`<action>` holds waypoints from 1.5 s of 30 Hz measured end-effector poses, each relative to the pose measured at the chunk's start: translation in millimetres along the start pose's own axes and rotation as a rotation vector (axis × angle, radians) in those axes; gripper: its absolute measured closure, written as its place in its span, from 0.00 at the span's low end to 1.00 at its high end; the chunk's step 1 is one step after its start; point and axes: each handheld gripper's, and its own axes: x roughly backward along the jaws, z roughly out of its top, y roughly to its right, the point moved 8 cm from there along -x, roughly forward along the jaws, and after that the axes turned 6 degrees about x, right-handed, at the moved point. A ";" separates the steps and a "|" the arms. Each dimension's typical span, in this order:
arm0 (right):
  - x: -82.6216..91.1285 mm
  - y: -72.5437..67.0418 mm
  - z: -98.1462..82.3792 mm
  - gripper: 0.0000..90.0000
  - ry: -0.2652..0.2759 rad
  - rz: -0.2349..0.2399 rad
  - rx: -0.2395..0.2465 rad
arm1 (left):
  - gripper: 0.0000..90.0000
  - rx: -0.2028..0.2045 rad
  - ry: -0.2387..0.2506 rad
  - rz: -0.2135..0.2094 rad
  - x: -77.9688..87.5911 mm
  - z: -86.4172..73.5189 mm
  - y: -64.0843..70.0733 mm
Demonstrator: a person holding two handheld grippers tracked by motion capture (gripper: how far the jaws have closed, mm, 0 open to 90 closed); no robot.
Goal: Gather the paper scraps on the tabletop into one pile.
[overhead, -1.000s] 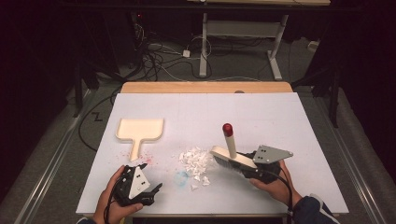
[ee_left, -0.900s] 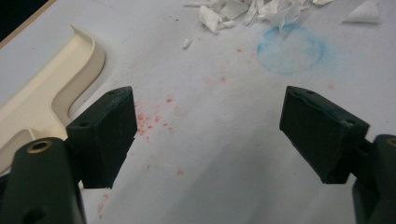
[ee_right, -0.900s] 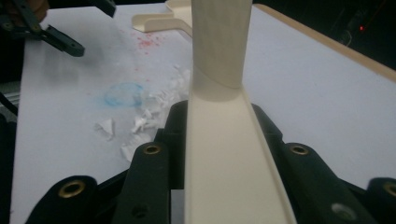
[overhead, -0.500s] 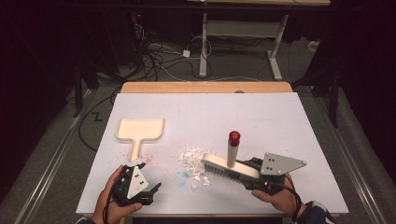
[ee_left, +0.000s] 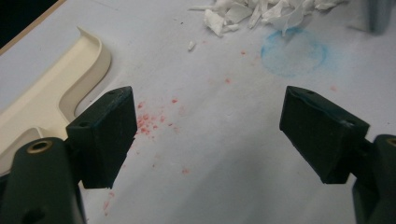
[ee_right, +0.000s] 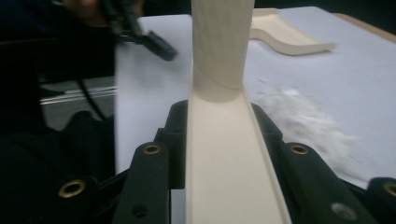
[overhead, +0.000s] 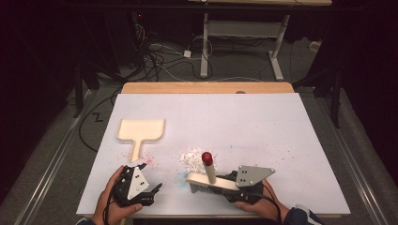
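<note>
A cream brush [overhead: 210, 180] with a red-tipped upright handle [overhead: 207, 158] lies in my right gripper [overhead: 224, 183], which is shut on its flat base near the table's front edge. In the right gripper view the base [ee_right: 224, 154] runs between the jaws of that gripper [ee_right: 219, 121]. A pile of white paper scraps [overhead: 191, 158] [ee_right: 303, 121] sits just beyond the brush. A cream dustpan [overhead: 141, 130] [ee_left: 51, 88] lies to the left, handle toward me. My left gripper [overhead: 154, 194] [ee_left: 208, 130] is open and holds nothing, just right of the dustpan handle.
A blue smudged ring [ee_left: 292, 51] and red specks [ee_left: 149, 123] mark the white table sheet [overhead: 263, 126]. A wooden strip [overhead: 206, 87] borders the far edge. Cables [overhead: 159, 56] and desk legs [overhead: 204, 47] stand on the floor beyond.
My right gripper has carried the brush toward the front edge and to the left, to the near side of the scraps. The left gripper has stayed put.
</note>
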 end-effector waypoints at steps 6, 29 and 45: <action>11.3 25.7 -0.3 0.75 0.024 -0.096 -0.019 | 0.20 -0.004 0.001 -0.004 -0.6 1.1 1.7; 122.2 38.5 -7.8 0.75 0.067 -0.199 -0.117 | 0.20 0.001 -0.005 0.024 0.4 1.1 -0.5; 134.1 63.3 -72.0 0.75 -0.137 -0.152 -0.495 | 0.20 -0.006 -0.008 -0.017 -7.8 6.4 4.5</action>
